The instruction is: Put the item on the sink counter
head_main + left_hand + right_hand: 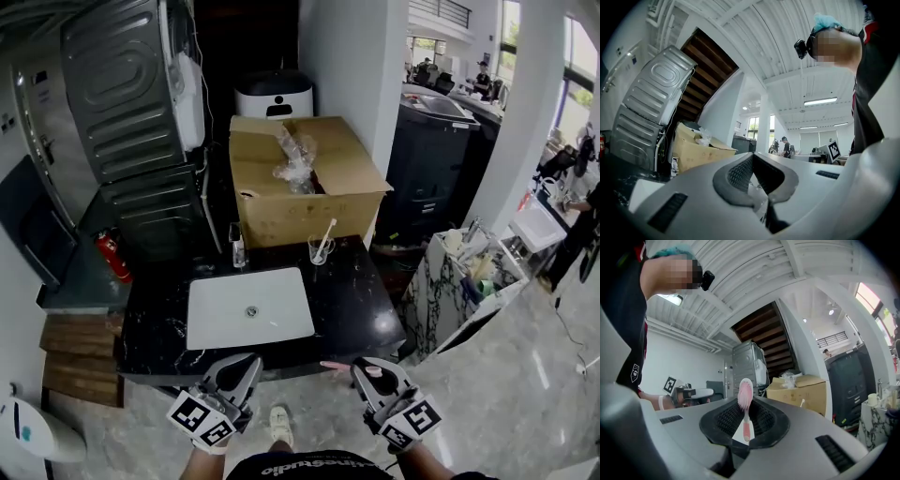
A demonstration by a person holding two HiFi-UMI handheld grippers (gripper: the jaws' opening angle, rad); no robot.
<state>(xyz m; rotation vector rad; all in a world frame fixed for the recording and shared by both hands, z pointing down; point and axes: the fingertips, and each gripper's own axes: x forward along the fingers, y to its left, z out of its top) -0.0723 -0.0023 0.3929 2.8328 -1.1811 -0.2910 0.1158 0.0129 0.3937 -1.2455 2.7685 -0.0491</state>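
The right tool is gripping a pink toothbrush by its handle, with the bristle head sticking out past the jaws, just off the bench's front edge. The left tool is hovering alongside, jaws slightly parted around nothing, facing the white sink.

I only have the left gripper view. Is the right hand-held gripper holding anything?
Observer: Yes. The right hand-held gripper is shut on a pink toothbrush.
Operator: Where can it go down?
Observer: The black counter is bare to the right of the white sink.
Operator: Anything at the back there?
Observer: A glass holding a second toothbrush stands in front of the box.
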